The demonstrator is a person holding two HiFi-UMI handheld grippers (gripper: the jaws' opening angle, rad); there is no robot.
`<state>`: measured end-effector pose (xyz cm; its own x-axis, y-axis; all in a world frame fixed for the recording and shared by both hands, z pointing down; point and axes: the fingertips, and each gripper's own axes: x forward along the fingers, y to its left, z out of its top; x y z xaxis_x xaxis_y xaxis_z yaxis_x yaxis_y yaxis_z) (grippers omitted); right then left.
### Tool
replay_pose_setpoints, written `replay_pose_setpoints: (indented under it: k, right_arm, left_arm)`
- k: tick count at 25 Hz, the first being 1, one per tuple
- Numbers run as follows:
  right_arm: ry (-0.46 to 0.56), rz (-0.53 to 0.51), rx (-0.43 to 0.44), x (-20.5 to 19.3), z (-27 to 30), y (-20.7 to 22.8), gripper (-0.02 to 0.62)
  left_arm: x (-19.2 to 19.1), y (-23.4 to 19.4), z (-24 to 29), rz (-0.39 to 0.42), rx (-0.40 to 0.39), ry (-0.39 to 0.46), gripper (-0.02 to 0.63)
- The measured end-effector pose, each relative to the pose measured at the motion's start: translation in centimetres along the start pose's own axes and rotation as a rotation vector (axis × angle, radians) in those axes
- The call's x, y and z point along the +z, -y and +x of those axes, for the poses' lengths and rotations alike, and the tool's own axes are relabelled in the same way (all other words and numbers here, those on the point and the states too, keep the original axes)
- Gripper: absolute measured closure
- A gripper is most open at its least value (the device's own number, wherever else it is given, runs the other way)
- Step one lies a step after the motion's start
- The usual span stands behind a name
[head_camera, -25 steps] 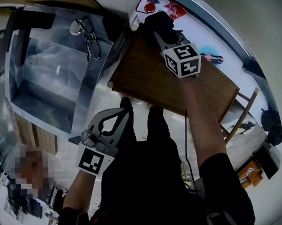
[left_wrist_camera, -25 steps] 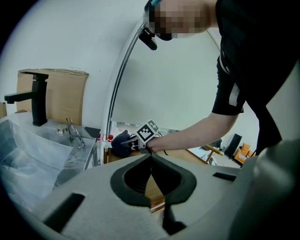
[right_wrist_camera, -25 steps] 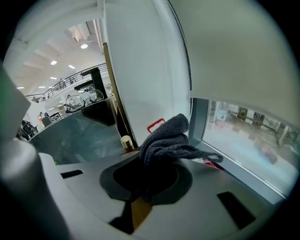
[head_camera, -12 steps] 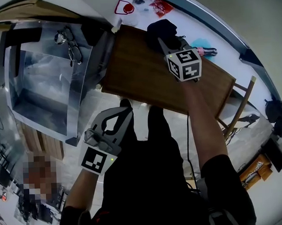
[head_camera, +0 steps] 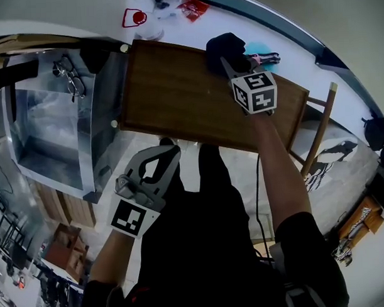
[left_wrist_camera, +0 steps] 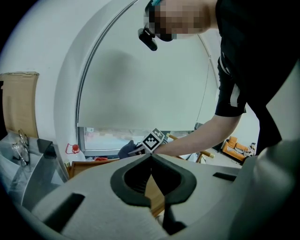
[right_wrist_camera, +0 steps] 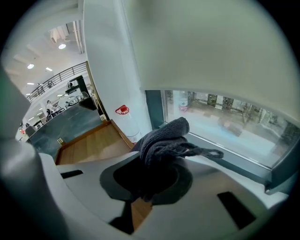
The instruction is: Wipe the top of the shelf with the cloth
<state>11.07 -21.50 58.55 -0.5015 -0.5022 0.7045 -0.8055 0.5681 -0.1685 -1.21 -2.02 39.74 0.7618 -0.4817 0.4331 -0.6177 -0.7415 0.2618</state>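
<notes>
**Here, the cloth sits at the shelf's far right corner**

Broadly, the wooden shelf (head_camera: pixel 177 93) lies under the right tongs (head_camera: pixel 226 55) and runs off to their left as a bare brown top. The left tongs (head_camera: pixel 168 147) hang off its near edge, low in front of the person's dark clothes, and touch nothing.

A shiny metal case (head_camera: pixel 49 123) stands to the left of the left tongs and farther out, just beside the shelf's left end. A pair of glasses (head_camera: pixel 70 75) lies on the case's far part.

The right tongs reach out from the person's bare forearm, with the marker cube (head_camera: pixel 254 92) on their near side. The right gripper view shows their jaws closed on the dark cloth (right_wrist_camera: pixel 161 140). It bunches up between the pads and spills over them, and one loose strand trails to the right. From the head view the cloth (head_camera: pixel 225 45) is a dark lump at the tips, resting on the shelf close to its back edge.

The left gripper view shows the left tongs (left_wrist_camera: pixel 151 159) with their tips together and nothing between them. Only a strip of the shelf's wood shows through the hollow between the pads.

Beyond the right tongs and to their left, a clear bottle (head_camera: pixel 135 18) with a red label stands behind the shelf's far left corner. A small teal thing (head_camera: pixel 259 50) lies just to the right of the cloth.
</notes>
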Motion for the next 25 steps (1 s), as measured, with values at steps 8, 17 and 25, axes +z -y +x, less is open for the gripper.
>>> replay_pose_setpoints:
  k: [8, 17, 25]
  right_arm:
    - [-0.004, 0.068, -0.053, -3.3, -3.8, 4.6, 0.551]
    - [-0.013, 0.12, -0.126, -6.4, -7.4, 9.1, 0.551]
    - [-0.037, 0.161, -0.209, -9.3, -11.0, 13.1, 0.549]
  left_arm:
    - [1.3, 2.9, 3.0, 0.037, -0.053, -0.004, 0.586]
    - [1.8, 5.6, 5.7, 0.066, -0.107, -0.023, 0.586]
    - [2.6, 7.2, 7.7, 0.087, -0.142, -0.034, 0.586]
